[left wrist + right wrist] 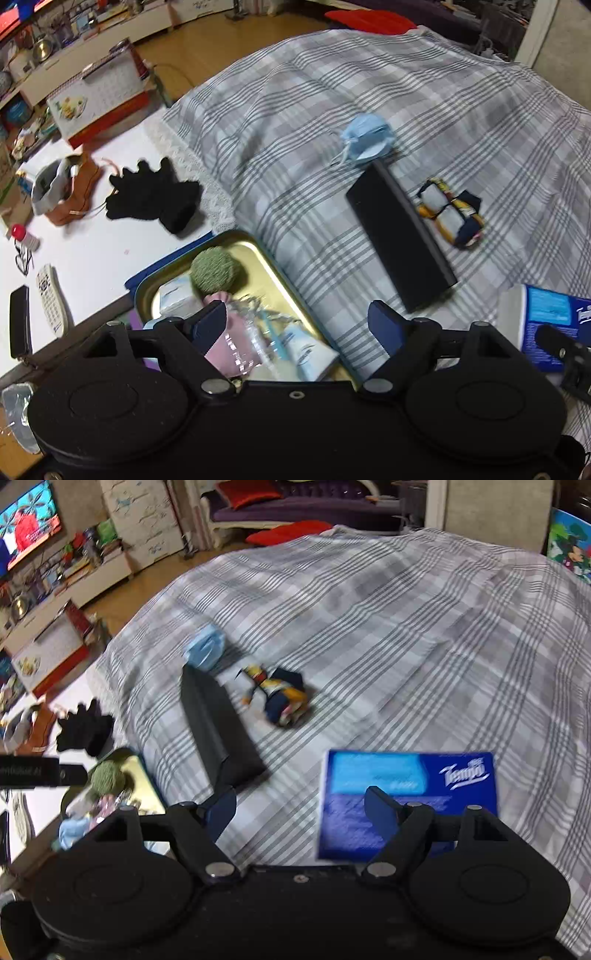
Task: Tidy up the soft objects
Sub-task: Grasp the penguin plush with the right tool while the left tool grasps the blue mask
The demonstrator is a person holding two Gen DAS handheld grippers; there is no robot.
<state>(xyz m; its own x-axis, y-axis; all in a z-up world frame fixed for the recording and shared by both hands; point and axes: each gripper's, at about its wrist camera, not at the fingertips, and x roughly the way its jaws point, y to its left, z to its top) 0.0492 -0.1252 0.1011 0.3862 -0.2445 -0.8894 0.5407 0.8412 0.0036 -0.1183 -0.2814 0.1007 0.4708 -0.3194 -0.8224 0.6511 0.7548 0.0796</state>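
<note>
My left gripper hangs open above a gold tray that straddles the white table and the plaid bed. In the tray lie a green knitted ball, a pink soft item and white tissue packs. On the plaid cover lie a light blue face mask, a long black case and a colourful sock bundle. Black gloves rest on the table. My right gripper is open above a blue Tempo tissue pack lying flat on the cover, with nothing between its pads.
On the white table are an orange pouch, a remote, a black phone and a small red-capped bottle. A calendar box stands behind. Wide bare plaid cover stretches far and right.
</note>
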